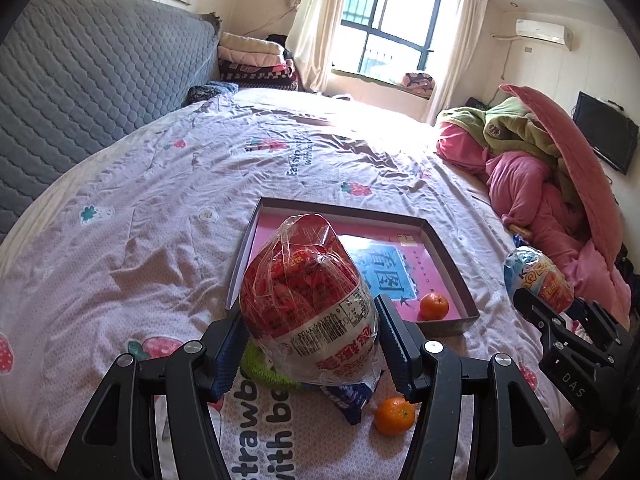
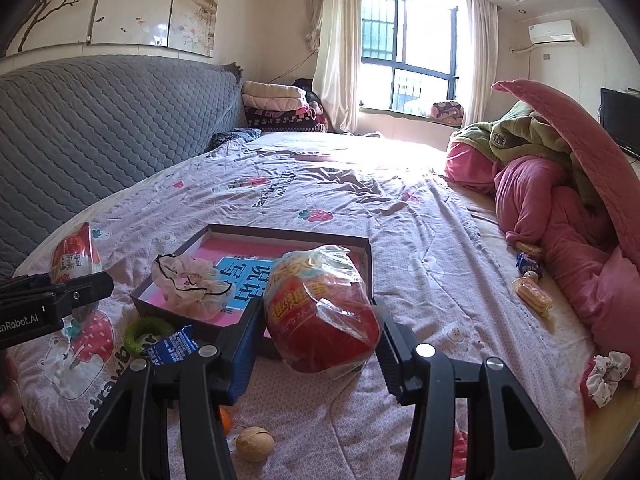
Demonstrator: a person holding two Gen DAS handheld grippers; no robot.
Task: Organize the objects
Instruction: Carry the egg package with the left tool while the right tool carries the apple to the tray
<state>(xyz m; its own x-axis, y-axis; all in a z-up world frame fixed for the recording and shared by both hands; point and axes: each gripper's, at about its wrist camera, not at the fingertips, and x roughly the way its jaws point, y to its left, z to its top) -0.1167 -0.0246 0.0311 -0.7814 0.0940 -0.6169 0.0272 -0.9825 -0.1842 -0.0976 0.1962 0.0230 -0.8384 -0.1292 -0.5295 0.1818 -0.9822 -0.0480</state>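
Note:
My left gripper point(image 1: 310, 338) is shut on a red and white egg-shaped snack pack point(image 1: 308, 300), held above the bed in front of a shallow box tray point(image 1: 448, 256). The tray has a pink floor and holds an orange point(image 1: 434, 306). My right gripper point(image 2: 318, 326) is shut on a second red egg-shaped pack in clear wrap point(image 2: 320, 312), held near the tray's front edge point(image 2: 366, 248). A white scrunchie point(image 2: 188, 284) lies in the tray. Each gripper shows in the other's view, the right one point(image 1: 560, 320) and the left one point(image 2: 76, 294).
On the bed lie a loose orange point(image 1: 394, 416), a green hair tie point(image 2: 146, 334), a blue wrapper point(image 2: 174, 346), a walnut point(image 2: 255, 444), biscuit packs point(image 2: 532, 298) and a red-white scrunchie point(image 2: 608, 376). Pink and green bedding point(image 2: 560, 200) is piled at the right. A grey headboard point(image 1: 80, 80) stands at the left.

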